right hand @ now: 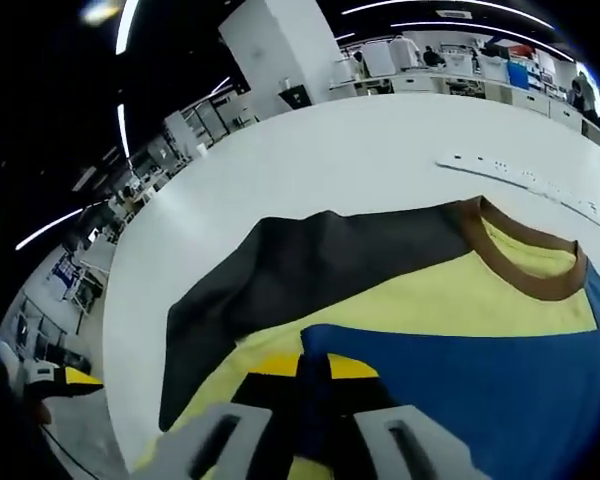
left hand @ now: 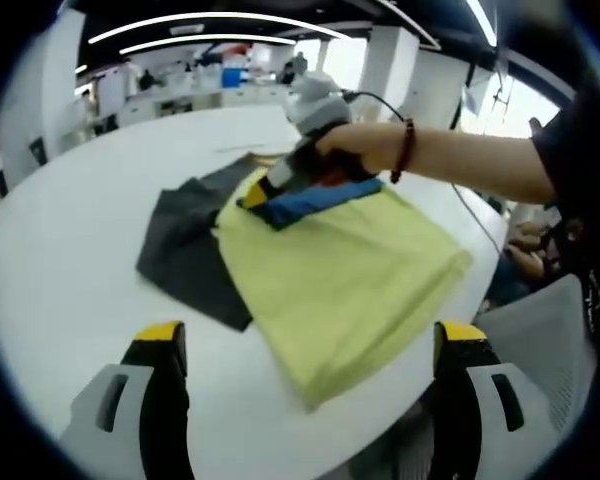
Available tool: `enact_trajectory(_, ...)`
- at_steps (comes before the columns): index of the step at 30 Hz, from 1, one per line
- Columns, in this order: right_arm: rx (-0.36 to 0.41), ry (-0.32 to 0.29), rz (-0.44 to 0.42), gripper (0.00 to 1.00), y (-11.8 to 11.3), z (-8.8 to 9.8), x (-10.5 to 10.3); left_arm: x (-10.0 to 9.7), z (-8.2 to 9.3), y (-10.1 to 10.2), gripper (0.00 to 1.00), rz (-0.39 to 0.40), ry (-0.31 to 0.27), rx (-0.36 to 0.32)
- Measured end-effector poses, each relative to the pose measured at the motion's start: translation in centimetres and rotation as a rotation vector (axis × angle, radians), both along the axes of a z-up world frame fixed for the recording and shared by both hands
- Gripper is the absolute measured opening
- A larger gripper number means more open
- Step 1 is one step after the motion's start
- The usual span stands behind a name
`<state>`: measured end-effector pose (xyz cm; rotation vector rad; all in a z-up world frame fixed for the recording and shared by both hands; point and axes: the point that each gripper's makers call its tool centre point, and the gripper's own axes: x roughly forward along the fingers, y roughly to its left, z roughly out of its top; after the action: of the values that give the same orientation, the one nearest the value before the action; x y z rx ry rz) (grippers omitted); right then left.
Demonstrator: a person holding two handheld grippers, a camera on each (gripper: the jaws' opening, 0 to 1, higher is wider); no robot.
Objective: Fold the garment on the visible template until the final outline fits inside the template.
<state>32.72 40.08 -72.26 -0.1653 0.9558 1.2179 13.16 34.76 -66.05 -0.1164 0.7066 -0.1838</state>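
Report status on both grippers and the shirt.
Left gripper open, hovering clear. Right gripper shut on blue panel of shirt. Dark template partly covered. Nothing in the way.

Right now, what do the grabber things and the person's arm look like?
The left gripper has grey jaws with black inner faces and yellow tips. The right gripper has a grey rounded top, a black body and a black cable. The person's arm wears a dark red bead bracelet and a black short sleeve.
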Motion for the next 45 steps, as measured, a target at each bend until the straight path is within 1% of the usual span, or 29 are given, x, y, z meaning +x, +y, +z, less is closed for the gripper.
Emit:
enact_trajectory(2, 0.004, -0.009, 0.02, 0.08, 0.2, 0.2, -0.4, 0.0, 0.0, 0.0, 0.99, -0.001, 0.0, -0.001)
enact_trajectory(5, 0.022, 0.026, 0.044, 0.08, 0.6, 0.3, -1.2, 0.1, 0.1, 0.1, 0.99, -0.001, -0.001, 0.001)
enact_trajectory(7, 0.016, 0.028, 0.048, 0.08, 0.6, 0.1, -1.4, 0.1, 0.1, 0.1, 0.99, -0.001, 0.0, 0.001)
enact_trajectory(9, 0.014, 0.018, 0.049, 0.07, 0.6, 0.1, -1.4, 0.1, 0.2, 0.3, 0.99, 0.0, -0.002, 0.005)
enact_trajectory(14, 0.016, 0.021, 0.052, 0.09, 0.4, 0.4, -1.4, 0.0, 0.3, 0.3, 0.99, 0.005, -0.005, 0.006)
enact_trajectory(17, 0.015, -0.025, 0.05, 0.12, -0.1, 1.1, -0.7, 0.0, 0.4, 0.3, 0.99, 0.008, -0.007, 0.01)
enact_trajectory(20, -0.002, -0.082, 0.028, 0.16, -1.1, 2.0, 0.8, 0.1, 0.7, 0.4, 0.99, 0.013, -0.015, 0.012)
enact_trajectory(22, -0.013, -0.109, 0.018, 0.2, -1.8, 2.4, 1.6, 0.1, 0.7, 0.4, 0.99, 0.012, -0.015, 0.014)
enact_trajectory(27, -0.028, -0.13, -0.011, 0.37, -3.5, 3.1, 2.9, 0.4, 1.0, 0.4, 0.99, 0.014, -0.027, 0.018)
enact_trajectory(29, -0.039, -0.139, -0.019, 0.41, -4.3, 3.2, 3.4, 0.5, 1.1, 0.4, 0.99, 0.018, -0.031, 0.018)
enact_trajectory(31, -0.051, -0.15, -0.024, 0.48, -5.0, 3.3, 3.9, 0.5, 1.2, 0.4, 0.99, 0.019, -0.036, 0.019)
enact_trajectory(33, -0.063, -0.166, -0.054, 0.55, -6.2, 3.5, 4.8, 0.7, 1.3, 0.3, 0.99, 0.016, -0.04, 0.024)
enact_trajectory(38, -0.077, -0.179, -0.076, 0.66, -8.0, 3.6, 5.8, 0.9, 1.4, 0.1, 0.99, 0.014, -0.042, 0.027)
enact_trajectory(42, -0.09, -0.189, -0.096, 0.72, -9.7, 3.7, 6.6, 1.0, 1.7, 0.1, 0.99, 0.017, -0.049, 0.025)
enact_trajectory(45, -0.094, -0.189, -0.117, 0.76, -10.8, 3.7, 7.2, 1.1, 1.6, 0.0, 0.99, 0.015, -0.043, 0.029)
